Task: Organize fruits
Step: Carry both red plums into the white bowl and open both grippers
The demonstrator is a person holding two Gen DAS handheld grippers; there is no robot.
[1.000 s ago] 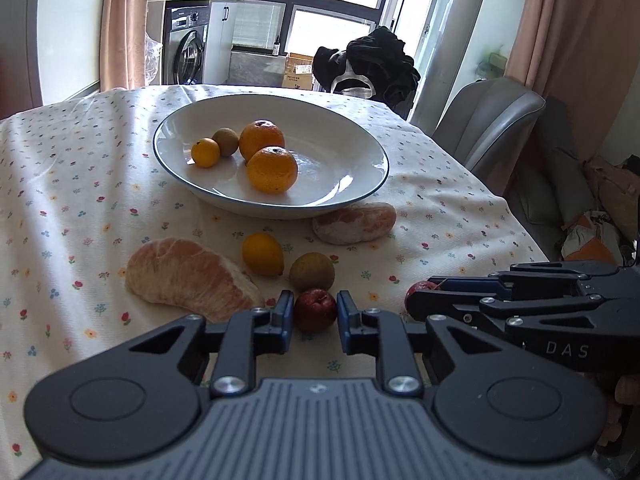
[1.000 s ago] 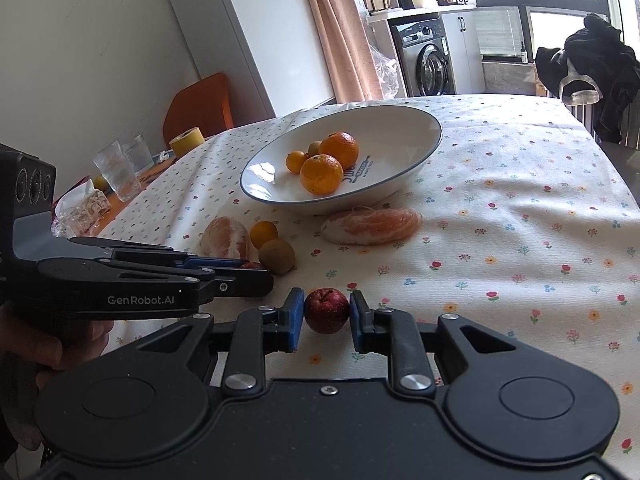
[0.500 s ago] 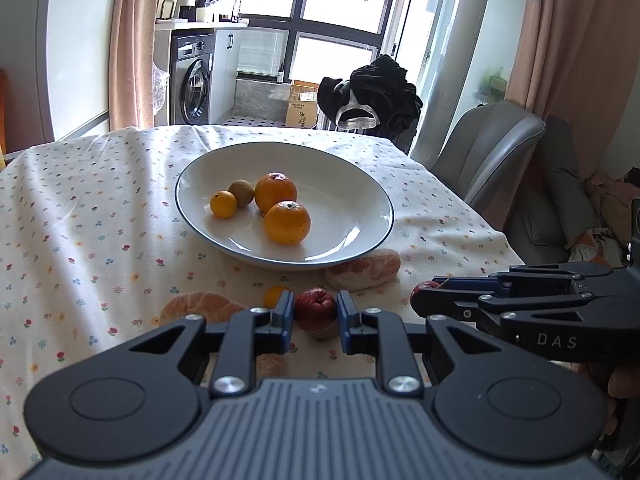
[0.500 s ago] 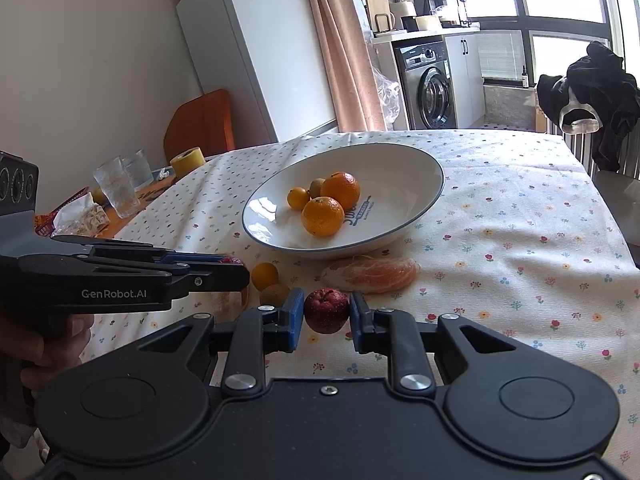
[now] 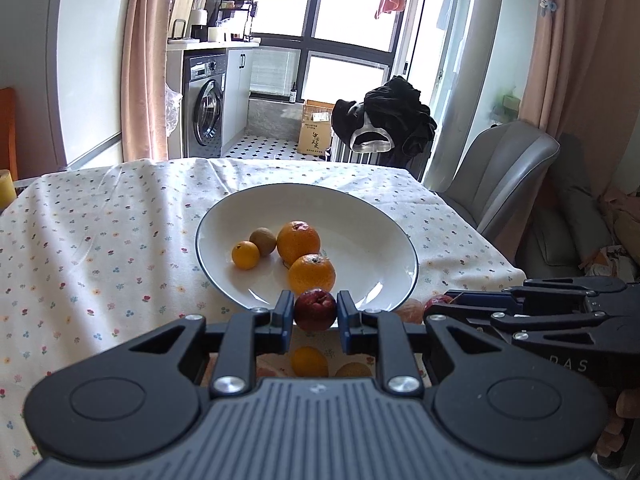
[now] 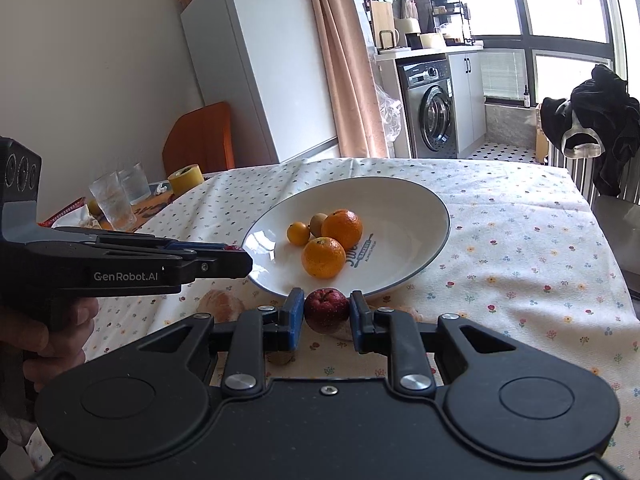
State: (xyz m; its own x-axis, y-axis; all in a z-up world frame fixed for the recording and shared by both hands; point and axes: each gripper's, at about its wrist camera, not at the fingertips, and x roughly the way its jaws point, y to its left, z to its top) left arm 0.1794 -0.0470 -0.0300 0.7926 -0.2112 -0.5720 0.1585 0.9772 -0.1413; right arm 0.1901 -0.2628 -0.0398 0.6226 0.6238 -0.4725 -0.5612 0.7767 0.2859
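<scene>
Left gripper (image 5: 315, 315): closed on a dark red apple (image 5: 315, 309), held above the tablecloth (image 5: 100, 240) at lower centre of the left wrist view, just in front of the near rim of the white plate (image 5: 384, 248). Blue pads touch the fruit on both sides.

Right gripper (image 6: 325, 316): closed on a second red apple (image 6: 326, 309), lower centre of the right wrist view, likewise just short of the plate's near rim.

From the right wrist view the left gripper shows at mid left, side-on, its tip at the plate's left edge.

Plate contents, centre of frame in the left wrist view: two large oranges (image 5: 299, 242), one small orange fruit (image 5: 245, 255), one brown kiwi (image 5: 263, 241). All four sit close together in the left half of the plate.

On the cloth, below the grippers in the left wrist view: a small orange fruit (image 5: 309, 361) and a brownish fruit (image 5: 353, 369), partly hidden. A peeled pomelo segment (image 6: 220, 305) lies at lower left of the plate in the right wrist view.
</scene>
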